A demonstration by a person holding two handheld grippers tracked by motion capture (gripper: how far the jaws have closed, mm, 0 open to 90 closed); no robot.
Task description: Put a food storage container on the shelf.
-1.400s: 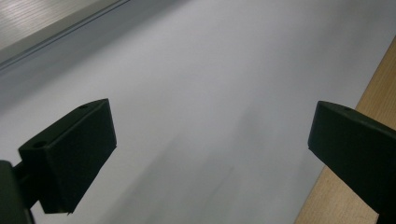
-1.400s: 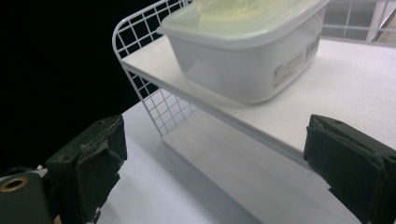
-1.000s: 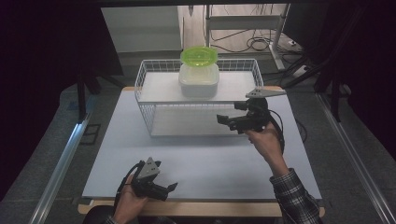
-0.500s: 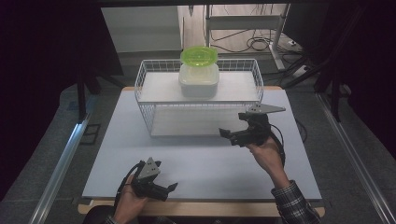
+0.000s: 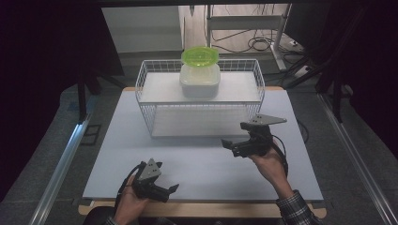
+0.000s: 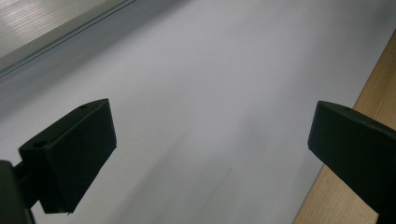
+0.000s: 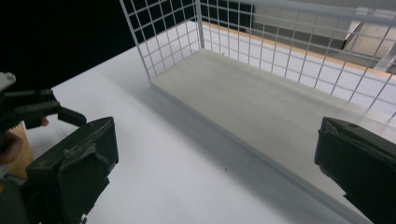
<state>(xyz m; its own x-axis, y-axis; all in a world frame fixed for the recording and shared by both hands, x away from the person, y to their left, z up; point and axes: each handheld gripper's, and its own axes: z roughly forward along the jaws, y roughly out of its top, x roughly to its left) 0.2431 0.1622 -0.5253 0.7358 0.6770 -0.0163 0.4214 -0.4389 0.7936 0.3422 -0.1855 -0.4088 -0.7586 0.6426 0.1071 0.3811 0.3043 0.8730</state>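
Upper centre of the high view: white lidded container point(image 5: 200, 79) on the wire basket's point(image 5: 145, 89) upper shelf, green bowl point(image 5: 200, 56) on top. Right gripper point(image 5: 233, 146), lower right, jaws wide, empty, above the bench point(image 5: 197, 164) before the basket. Left gripper point(image 5: 169, 191), lower left near bench edge, jaws wide, empty.

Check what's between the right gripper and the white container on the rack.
In the high view, between the right gripper and the white container lie bare mat and the wire rack's front mesh.
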